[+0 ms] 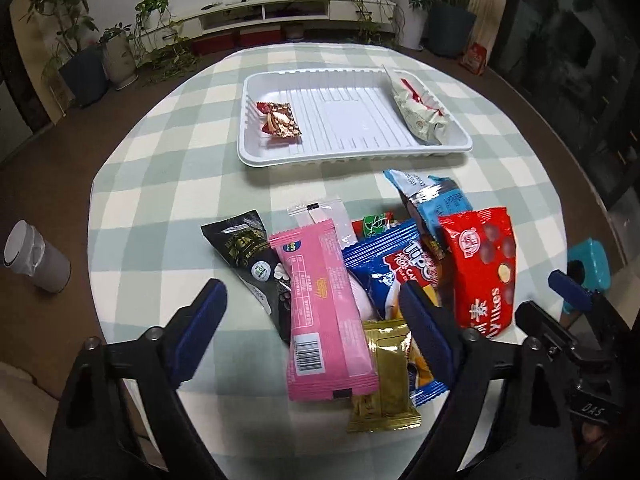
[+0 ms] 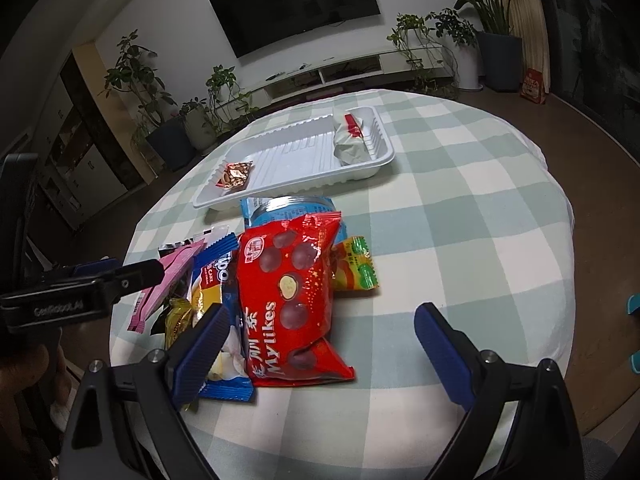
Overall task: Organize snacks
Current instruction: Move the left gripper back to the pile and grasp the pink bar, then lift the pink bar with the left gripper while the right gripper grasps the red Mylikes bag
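The left tongs (image 1: 312, 320) stood wide, empty, low in the frame, their blue fingers either side of a pink packet (image 1: 326, 312) and a gold packet (image 1: 384, 364), apparently lined up to pick one. The right tongs (image 2: 320, 344) were also wide and empty, straddling a red Mylikes bag (image 2: 292, 300) at centre frame.

The snacks lay heaped and overlapping on the checked worktop (image 2: 460, 220), so lifting one would likely disturb others: a blue Tipo packet (image 1: 384, 268) lay partly under the pink and red ones, with a black packet (image 1: 248, 256) to the left.

Higher in the frame sat the white tray (image 1: 352, 156), holding a small red-gold sweet (image 1: 280, 120) at its left end and a pale wrapped snack (image 1: 416, 108) at its right, its middle free.
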Tool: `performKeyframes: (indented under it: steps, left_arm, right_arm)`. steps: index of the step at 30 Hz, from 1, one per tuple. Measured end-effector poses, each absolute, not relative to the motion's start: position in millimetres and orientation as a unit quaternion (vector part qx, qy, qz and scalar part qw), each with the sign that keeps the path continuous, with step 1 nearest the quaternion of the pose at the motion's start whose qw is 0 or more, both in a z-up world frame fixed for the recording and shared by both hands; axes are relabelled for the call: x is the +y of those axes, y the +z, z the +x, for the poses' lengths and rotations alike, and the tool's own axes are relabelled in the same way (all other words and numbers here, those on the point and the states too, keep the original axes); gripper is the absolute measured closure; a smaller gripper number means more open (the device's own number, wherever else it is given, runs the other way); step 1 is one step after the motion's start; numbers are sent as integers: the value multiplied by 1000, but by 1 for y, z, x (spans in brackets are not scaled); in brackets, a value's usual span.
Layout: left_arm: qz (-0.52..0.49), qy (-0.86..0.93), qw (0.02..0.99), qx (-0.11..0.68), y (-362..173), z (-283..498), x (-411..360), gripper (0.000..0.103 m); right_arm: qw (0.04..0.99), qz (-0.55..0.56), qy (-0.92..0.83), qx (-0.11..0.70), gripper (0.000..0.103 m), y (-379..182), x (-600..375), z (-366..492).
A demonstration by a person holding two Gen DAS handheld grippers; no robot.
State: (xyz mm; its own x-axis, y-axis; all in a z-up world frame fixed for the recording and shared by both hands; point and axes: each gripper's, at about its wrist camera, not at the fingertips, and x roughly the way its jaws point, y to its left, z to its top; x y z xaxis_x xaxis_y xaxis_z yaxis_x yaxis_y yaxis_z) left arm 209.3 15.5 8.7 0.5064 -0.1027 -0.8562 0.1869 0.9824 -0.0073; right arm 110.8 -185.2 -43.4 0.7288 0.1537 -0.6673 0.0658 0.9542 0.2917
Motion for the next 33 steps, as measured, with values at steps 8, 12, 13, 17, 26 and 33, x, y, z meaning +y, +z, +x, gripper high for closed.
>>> performKeyframes:
  steps: [8, 12, 13, 17, 26, 33]
  left_arm:
    - [56, -85, 853, 513, -14, 217, 18, 22]
    - [60, -96, 846, 521, -21, 222, 16, 45]
    - [59, -99, 844, 525, -24, 223, 16, 45]
    - [49, -108, 842, 526, -28, 224, 19, 58]
    - [42, -124, 837, 531, -31, 225, 23, 70]
    - [24, -137, 840, 524, -26, 222, 28, 78]
  right_arm:
    - [915, 155, 30, 371, 7, -44, -184, 113]
    - [915, 152, 29, 373, 8, -45, -183, 113]
    - [915, 152, 29, 374, 8, -45, -183, 113]
    - [915, 151, 27, 373, 9, -45, -183, 113]
    - [915, 143, 25, 377, 13, -48, -181, 114]
    - [914, 141, 24, 379, 14, -49, -182, 114]
